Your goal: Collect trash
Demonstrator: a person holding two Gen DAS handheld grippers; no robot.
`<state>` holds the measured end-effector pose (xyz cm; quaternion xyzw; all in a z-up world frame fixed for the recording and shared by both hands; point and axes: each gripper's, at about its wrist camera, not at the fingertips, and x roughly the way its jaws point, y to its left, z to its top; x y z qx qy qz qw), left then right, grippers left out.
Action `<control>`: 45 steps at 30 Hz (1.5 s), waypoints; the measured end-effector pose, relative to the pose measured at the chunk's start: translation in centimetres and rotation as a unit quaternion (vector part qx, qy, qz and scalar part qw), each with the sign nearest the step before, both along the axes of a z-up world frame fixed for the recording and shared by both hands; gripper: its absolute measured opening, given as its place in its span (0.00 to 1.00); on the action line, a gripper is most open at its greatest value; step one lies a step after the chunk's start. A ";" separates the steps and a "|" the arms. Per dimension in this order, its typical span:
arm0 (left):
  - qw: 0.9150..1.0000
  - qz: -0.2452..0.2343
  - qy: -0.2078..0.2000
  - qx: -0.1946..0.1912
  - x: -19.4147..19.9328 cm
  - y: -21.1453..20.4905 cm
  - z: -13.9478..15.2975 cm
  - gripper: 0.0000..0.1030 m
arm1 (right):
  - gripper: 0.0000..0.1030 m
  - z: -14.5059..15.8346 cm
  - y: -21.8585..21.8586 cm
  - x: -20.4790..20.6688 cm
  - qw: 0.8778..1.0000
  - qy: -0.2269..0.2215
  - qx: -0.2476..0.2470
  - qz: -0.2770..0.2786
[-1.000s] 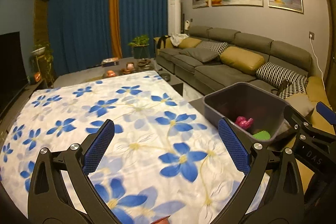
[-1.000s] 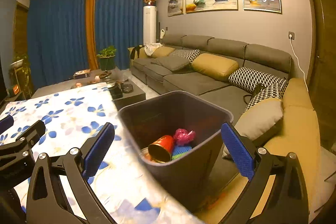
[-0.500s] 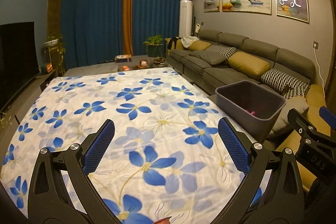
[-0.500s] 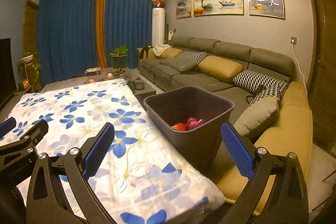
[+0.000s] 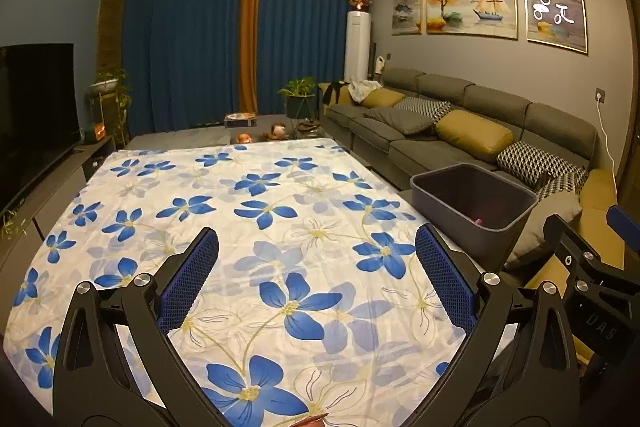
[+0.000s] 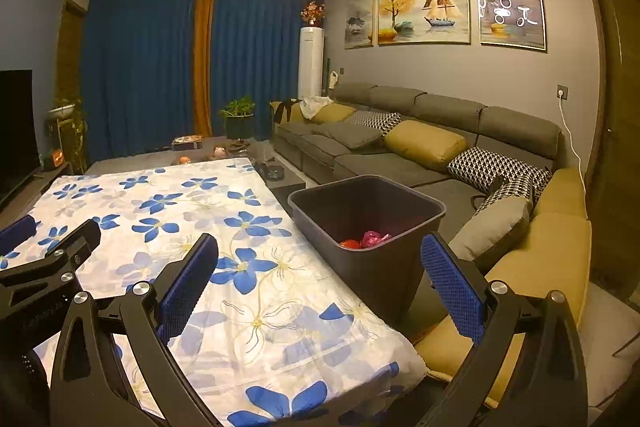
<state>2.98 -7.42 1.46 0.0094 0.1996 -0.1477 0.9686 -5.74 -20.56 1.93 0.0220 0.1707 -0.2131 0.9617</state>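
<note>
A dark grey bin [image 6: 384,267] stands beside the table's right edge, also in the left wrist view [image 5: 476,211]. Inside it lie a red can [image 6: 349,244] and pink crumpled trash [image 6: 374,239]; a bit of pink trash [image 5: 478,221] shows in the left wrist view. My left gripper [image 5: 318,259] is open and empty above the flowered tablecloth [image 5: 240,227]. My right gripper [image 6: 320,263] is open and empty, held above the table's right edge near the bin. The tablecloth [image 6: 180,219] shows no trash on it.
A grey sofa [image 6: 420,147] with yellow and patterned cushions runs along the right wall behind the bin. A low coffee table [image 5: 260,135] with small items stands beyond the table. A TV [image 5: 32,115] is at the left. Blue curtains hang at the back.
Both grippers have pulled back and risen away from the bin. The bin now looks smaller and farther, and more of the tablecloth is in view. Both stay open and empty.
</note>
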 end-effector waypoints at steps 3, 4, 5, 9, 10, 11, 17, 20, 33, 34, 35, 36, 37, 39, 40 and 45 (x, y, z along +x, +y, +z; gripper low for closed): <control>1.000 0.001 0.000 -0.002 0.0 0.1 0.0 0.94 | 0.95 0.0 0.1 0.0 1.000 0.000 0.000 0.001; 1.000 0.000 0.002 -0.003 0.0 0.1 0.0 0.94 | 0.95 0.0 0.1 -0.1 1.000 -0.001 0.000 0.002; 1.000 0.000 0.001 -0.003 0.0 0.1 0.0 0.94 | 0.95 0.0 0.1 0.0 1.000 -0.001 0.000 0.002; 1.000 -0.001 0.001 -0.004 -0.1 0.1 0.0 0.94 | 0.95 0.0 0.1 -0.1 1.000 -0.001 0.000 0.002; 1.000 -0.001 0.002 -0.005 -0.1 0.1 0.0 0.94 | 0.95 0.0 0.1 -0.1 1.000 -0.002 -0.001 0.002; 1.000 -0.001 0.002 -0.005 -0.1 0.1 0.0 0.94 | 0.95 0.1 0.1 0.0 1.000 -0.002 -0.002 0.002; 1.000 -0.002 0.003 -0.006 -0.1 0.1 -0.1 0.94 | 0.95 -0.1 0.1 -0.1 1.000 -0.004 -0.003 0.001; 1.000 -0.001 0.004 -0.007 -0.1 0.1 -0.1 0.94 | 0.95 -0.2 0.1 0.0 1.000 -0.004 -0.003 0.002; 1.000 -0.005 0.003 -0.007 -0.3 -0.1 -0.1 0.94 | 0.95 0.1 0.1 -0.1 1.000 -0.008 -0.004 0.001; 1.000 -0.005 0.003 -0.006 -0.2 -0.1 -0.1 0.94 | 0.95 0.1 0.0 -0.2 1.000 -0.008 -0.004 0.001; 1.000 -0.005 0.003 -0.007 -0.3 -0.1 -0.1 0.94 | 0.95 0.1 0.0 -0.2 1.000 -0.008 -0.004 0.001; 1.000 -0.005 0.003 -0.006 -0.3 -0.2 -0.1 0.94 | 0.95 0.1 0.0 -0.2 1.000 -0.008 -0.004 0.001; 1.000 -0.006 0.003 -0.006 -0.3 -0.2 -0.1 0.94 | 0.95 0.1 0.0 -0.2 1.000 -0.008 -0.003 0.001; 1.000 -0.006 0.003 -0.006 -0.3 -0.1 -0.1 0.94 | 0.95 0.1 0.0 -0.2 1.000 -0.009 -0.003 0.001; 1.000 -0.006 0.003 -0.006 -0.3 -0.1 -0.1 0.94 | 0.95 0.1 0.0 -0.2 1.000 -0.009 -0.003 0.001; 1.000 -0.005 0.003 -0.007 -0.3 -0.1 -0.1 0.94 | 0.95 0.2 0.0 -0.2 1.000 -0.009 -0.003 0.001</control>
